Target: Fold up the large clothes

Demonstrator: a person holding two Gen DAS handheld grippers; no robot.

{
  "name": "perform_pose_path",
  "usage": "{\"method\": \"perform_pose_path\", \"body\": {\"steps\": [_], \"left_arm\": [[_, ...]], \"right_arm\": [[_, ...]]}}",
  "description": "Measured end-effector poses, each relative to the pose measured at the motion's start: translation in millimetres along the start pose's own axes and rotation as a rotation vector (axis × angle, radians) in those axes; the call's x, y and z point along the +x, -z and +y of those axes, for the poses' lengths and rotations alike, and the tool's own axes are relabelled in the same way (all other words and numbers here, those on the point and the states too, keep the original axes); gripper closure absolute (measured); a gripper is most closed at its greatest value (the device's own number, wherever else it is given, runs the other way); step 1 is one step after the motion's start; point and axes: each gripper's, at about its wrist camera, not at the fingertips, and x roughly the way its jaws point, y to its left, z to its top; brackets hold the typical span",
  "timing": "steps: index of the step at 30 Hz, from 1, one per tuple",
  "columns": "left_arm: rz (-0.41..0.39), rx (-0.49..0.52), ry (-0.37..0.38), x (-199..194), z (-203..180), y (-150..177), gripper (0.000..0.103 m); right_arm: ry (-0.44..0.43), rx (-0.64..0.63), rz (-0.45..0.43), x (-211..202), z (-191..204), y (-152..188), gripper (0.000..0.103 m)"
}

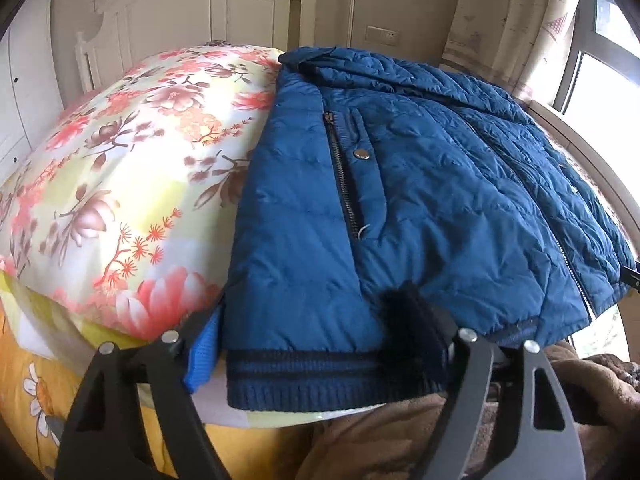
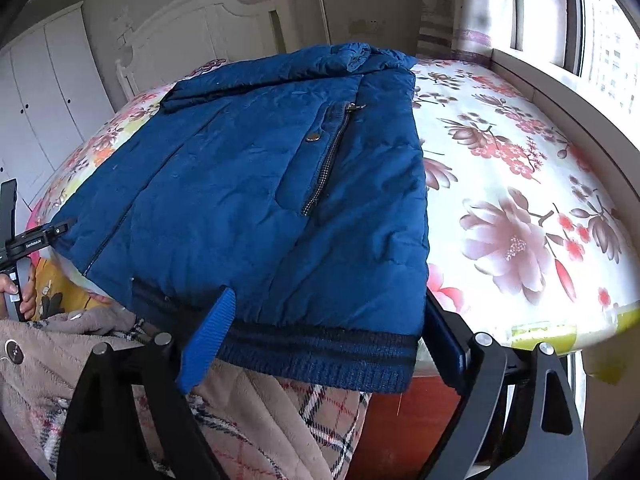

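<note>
Left wrist view: left gripper (image 1: 316, 344), fingers spread wide either side of the ribbed hem (image 1: 320, 376) of a blue jacket (image 1: 420, 200); jacket lies flat on a floral bed sheet (image 1: 132, 152), white headboard (image 1: 192, 12) beyond. Right wrist view: right gripper (image 2: 328, 340), fingers likewise apart astride the hem's other corner, window (image 2: 600, 40) beyond.

A blue quilted jacket (image 1: 420, 200) lies flat, front side up, on the floral bed (image 1: 132, 168), with its dark ribbed hem (image 1: 320, 376) hanging over the bed's edge, nearest to each hand-held gripper. Its collar end lies farthest away. Both side edges look folded inward. A zipped pocket (image 2: 326, 164) with a metal snap (image 2: 312, 137) shows on each front panel.
</note>
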Motion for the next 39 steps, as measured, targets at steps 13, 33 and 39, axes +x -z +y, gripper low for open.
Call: {"method": "perform_pose_path", "body": {"steps": [13, 33, 39], "left_arm": [[0.005, 0.014, 0.0, 1.4, -2.2, -0.7, 0.026], [-0.393, -0.196, 0.633, -165.5, 51.7, -28.1, 0.085], [-0.508, -0.282, 0.763, -183.5, 67.8, -84.9, 0.081]], "right_arm": [[0.015, 0.026, -0.038, 4.1, 2.4, -3.3, 0.025], [-0.476, 0.027, -0.509, -172.7, -0.4, -22.8, 0.079], [-0.496, -0.041, -0.606, -198.2, 19.7, -86.5, 0.079]]}}
